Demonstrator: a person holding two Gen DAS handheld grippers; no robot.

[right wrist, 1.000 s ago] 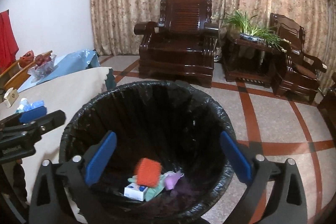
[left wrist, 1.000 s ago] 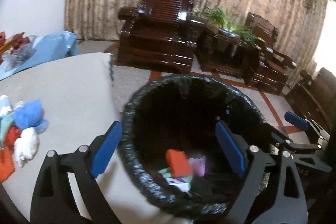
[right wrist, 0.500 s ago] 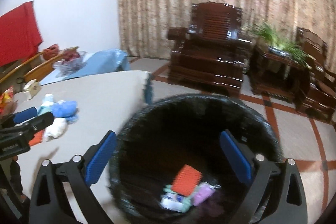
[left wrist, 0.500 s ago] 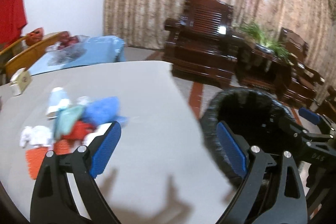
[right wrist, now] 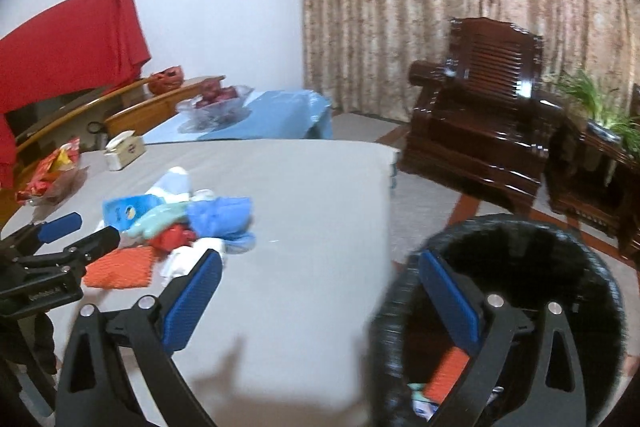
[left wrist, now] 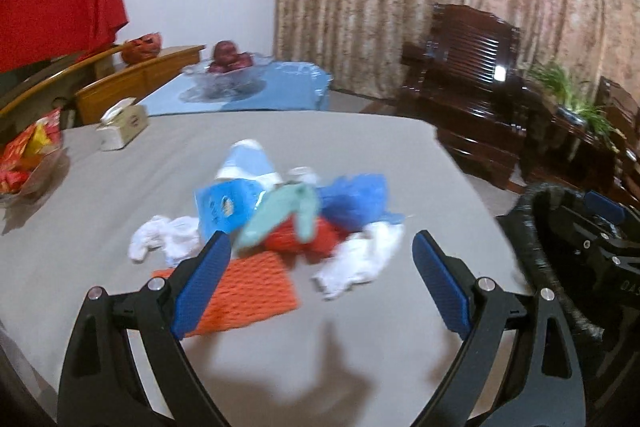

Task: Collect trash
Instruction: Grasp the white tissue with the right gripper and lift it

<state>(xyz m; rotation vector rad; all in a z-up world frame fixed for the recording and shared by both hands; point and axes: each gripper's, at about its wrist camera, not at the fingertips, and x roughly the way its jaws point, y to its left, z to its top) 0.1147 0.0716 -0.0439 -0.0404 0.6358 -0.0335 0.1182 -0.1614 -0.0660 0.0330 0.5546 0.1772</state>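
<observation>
A pile of trash (left wrist: 280, 215) lies on the grey table (left wrist: 360, 147): blue packets, a teal scrap, red wrapper, white tissues (left wrist: 360, 259) and an orange mesh pad (left wrist: 248, 291). My left gripper (left wrist: 320, 275) is open and empty, just in front of the pile. The pile also shows in the right wrist view (right wrist: 180, 219). My right gripper (right wrist: 320, 291) is open and empty, over the table edge beside the black-lined bin (right wrist: 592, 267), which holds an orange piece (right wrist: 448, 371) and other scraps.
A tissue box (left wrist: 120, 125) and a snack bowl (left wrist: 28, 159) stand at the table's far left. A fruit bowl (left wrist: 228, 71) sits on a blue cloth behind. Dark wooden armchairs (right wrist: 480, 107) and a plant stand are to the right.
Both grippers have swung left, away from over the bin toward the table. The trash pile has come into the middle of the left view; the bin has slid to the right edge.
</observation>
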